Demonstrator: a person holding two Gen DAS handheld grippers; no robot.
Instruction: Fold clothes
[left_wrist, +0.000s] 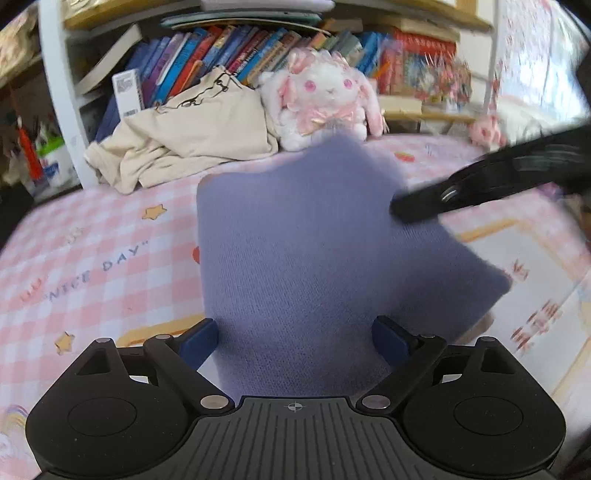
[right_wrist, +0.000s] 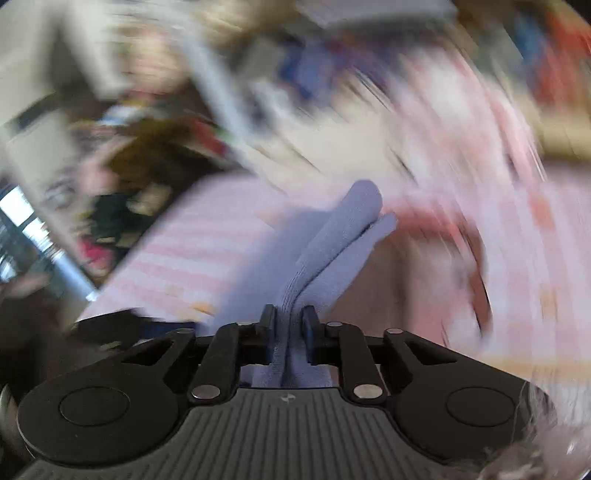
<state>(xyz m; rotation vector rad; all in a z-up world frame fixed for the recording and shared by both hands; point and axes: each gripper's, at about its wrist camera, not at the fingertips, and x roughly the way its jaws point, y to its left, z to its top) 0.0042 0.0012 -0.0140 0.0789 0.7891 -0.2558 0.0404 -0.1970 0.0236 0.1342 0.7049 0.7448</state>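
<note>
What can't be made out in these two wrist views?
- Right wrist view: everything beyond the right gripper and the lavender knit pinched in it is smeared by motion blur.
- Left wrist view: the knit's near edge is hidden behind the left gripper; no telling if it's folded square.
- Book spines: titles too small.

Lavender sweater of soft fuzzy knit, matt black plastic left gripper, quilted cotton bed sheet, fluffy plush rabbit
</note>
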